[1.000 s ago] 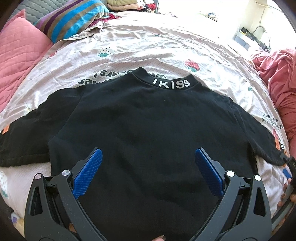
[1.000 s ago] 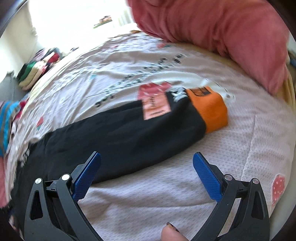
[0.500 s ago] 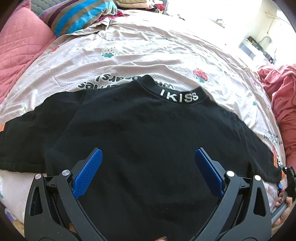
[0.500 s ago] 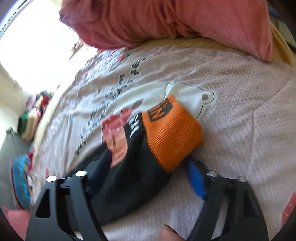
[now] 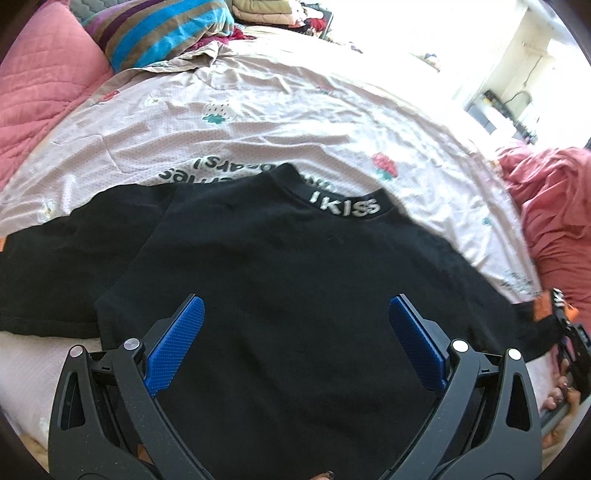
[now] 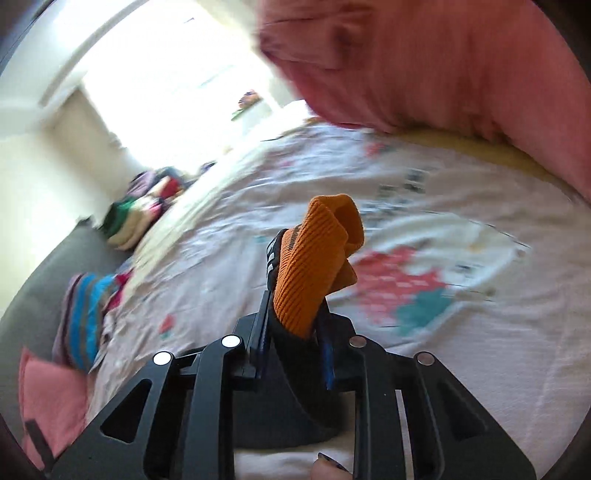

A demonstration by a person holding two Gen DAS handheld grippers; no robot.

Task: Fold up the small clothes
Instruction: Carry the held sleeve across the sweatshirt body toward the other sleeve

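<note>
A black sweatshirt [image 5: 295, 280] with "IKISS" on its collar [image 5: 343, 208] lies flat on the bed, sleeves spread to both sides. My left gripper [image 5: 295, 339] is open and hovers over the lower body of the sweatshirt, holding nothing. My right gripper [image 6: 293, 325] is shut on the right sleeve just behind its orange cuff [image 6: 314, 266], which sticks up between the fingers, lifted off the bed. In the left wrist view the right gripper [image 5: 570, 332] shows at the far right edge, holding that sleeve end.
The bed has a pale pink printed sheet [image 5: 295, 110]. Pink quilted pillow [image 5: 40, 92] and striped pillow [image 5: 159, 33] lie at the left. A pink blanket [image 5: 554, 221] is heaped at the right. Folded clothes [image 6: 140, 214] are stacked far off.
My right gripper closed on the right sleeve at its orange cuff and lifted it off the bed. My left gripper stayed open over the sweatshirt's body and shifted only slightly.
</note>
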